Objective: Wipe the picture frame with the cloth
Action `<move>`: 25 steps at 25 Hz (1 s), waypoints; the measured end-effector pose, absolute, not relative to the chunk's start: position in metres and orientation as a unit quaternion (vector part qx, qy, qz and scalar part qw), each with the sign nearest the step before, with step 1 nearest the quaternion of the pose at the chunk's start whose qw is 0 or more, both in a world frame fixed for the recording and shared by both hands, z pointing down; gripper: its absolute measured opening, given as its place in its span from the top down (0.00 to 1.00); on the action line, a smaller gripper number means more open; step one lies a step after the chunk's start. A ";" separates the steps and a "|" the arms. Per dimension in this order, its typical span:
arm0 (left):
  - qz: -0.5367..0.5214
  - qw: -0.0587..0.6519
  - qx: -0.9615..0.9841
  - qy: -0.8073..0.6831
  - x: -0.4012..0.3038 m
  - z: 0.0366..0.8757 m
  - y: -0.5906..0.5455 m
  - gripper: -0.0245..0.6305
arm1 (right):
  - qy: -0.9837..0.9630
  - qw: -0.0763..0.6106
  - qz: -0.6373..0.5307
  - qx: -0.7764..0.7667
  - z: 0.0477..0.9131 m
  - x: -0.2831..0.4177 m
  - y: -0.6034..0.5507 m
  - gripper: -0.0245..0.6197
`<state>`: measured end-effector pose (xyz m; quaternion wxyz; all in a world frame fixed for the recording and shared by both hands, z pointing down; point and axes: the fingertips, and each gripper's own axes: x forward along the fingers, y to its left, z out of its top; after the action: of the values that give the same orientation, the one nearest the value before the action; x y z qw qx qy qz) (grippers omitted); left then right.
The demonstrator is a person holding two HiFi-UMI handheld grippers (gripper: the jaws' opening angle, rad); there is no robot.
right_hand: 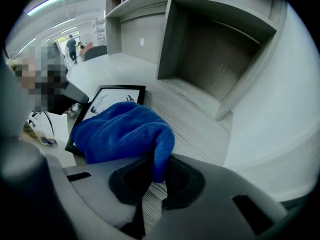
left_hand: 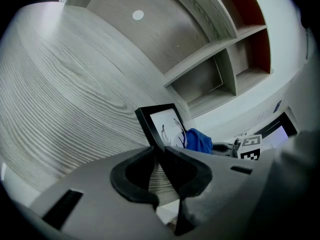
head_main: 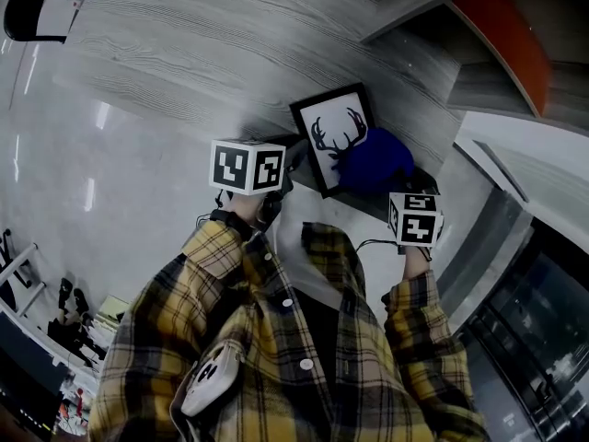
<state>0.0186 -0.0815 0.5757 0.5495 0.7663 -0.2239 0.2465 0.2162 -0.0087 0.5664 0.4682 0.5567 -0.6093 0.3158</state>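
Observation:
A black picture frame with a deer print lies on the grey wooden tabletop. My left gripper is shut on the frame's near left edge, which runs between the jaws. A blue cloth covers the frame's lower right part. My right gripper is shut on a fold of the cloth, and the cloth spreads over the frame in the right gripper view. In the head view both grippers are hidden under their marker cubes, the left cube beside the frame and the right cube below the cloth.
Open grey shelf compartments stand at the table's back, some with red backs. A white counter edge runs at the right. People stand far off in the room. A cable lies near the frame.

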 end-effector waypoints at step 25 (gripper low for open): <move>0.086 0.368 0.918 -0.121 0.056 0.351 -0.137 0.88 | -0.741 0.019 0.268 0.615 0.307 0.143 -0.073 0.90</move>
<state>0.0563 -0.1370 0.3507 0.3677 0.9180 -0.1208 0.0865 0.1433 -0.0726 0.3070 0.0193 0.6151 -0.7414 0.2677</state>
